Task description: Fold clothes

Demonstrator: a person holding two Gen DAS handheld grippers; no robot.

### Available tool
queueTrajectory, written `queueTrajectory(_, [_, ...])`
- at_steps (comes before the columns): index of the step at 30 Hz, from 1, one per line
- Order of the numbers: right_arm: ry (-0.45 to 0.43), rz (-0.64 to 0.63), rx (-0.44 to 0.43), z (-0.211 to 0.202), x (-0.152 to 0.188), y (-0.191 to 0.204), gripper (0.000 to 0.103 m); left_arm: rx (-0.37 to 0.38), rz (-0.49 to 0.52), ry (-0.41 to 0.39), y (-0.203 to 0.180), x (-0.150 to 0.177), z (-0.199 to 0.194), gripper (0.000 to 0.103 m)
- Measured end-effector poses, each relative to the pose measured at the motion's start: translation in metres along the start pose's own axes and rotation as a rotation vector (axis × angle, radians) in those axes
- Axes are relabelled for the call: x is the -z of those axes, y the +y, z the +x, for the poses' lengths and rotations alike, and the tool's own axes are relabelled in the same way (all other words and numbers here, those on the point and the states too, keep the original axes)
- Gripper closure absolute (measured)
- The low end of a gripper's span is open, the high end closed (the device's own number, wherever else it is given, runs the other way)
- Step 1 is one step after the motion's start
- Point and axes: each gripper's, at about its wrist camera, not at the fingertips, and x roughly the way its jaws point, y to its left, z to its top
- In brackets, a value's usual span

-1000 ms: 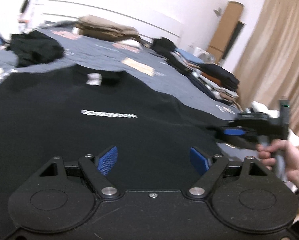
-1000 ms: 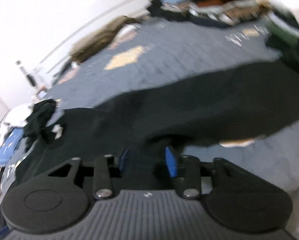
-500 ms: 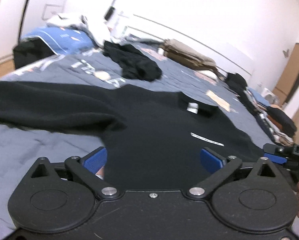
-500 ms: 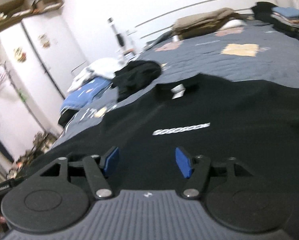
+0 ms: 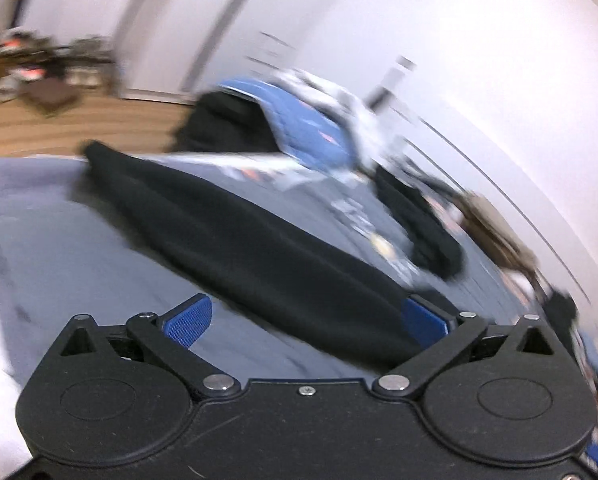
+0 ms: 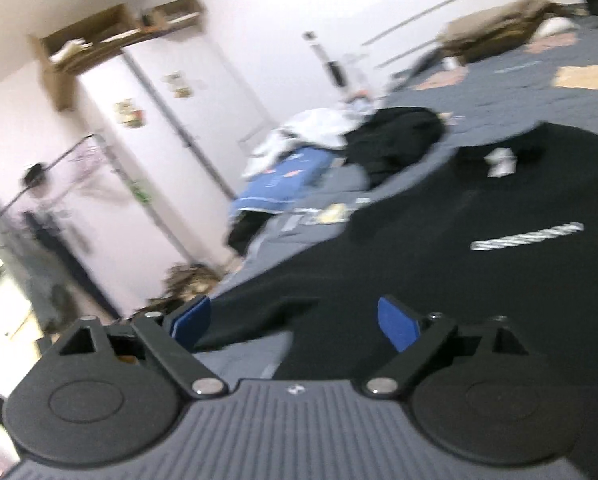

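A black sweatshirt with a white chest print and a white neck label lies spread flat on the grey bed cover. Its long left sleeve stretches across the left wrist view toward the bed's corner. My left gripper hovers open just above the sleeve's near part, blue pads wide apart. In the right wrist view my right gripper stands open over the sweatshirt's lower left edge, where the sleeve meets the body. Nothing is held by either one. Both views are motion-blurred.
A heap of black clothes and blue-and-white garments lie on the bed beyond the sleeve. Folded tan clothes sit by the headboard. The bed's corner borders a wooden floor. A clothes rack stands by white wardrobe doors.
Both grippers have swung left across the sweatshirt, from its right side toward its left sleeve. The right gripper, nearly shut on the right edge a second ago, has opened wide.
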Motion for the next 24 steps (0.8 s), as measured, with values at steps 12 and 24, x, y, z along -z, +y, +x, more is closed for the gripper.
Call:
queueTrajectory(12, [0.061, -0.06, -0.134, 0.034, 0.024, 0.043, 0.01, -0.208, -0.081, -0.031, 0.077, -0.039, 0.029, 0.009])
queueTrajectory(24, [0.08, -0.004, -0.1, 0.036, 0.034, 0.027, 0.01, -0.213, -0.248, -0.001, 0.11, -0.052, 0.077, 0.037])
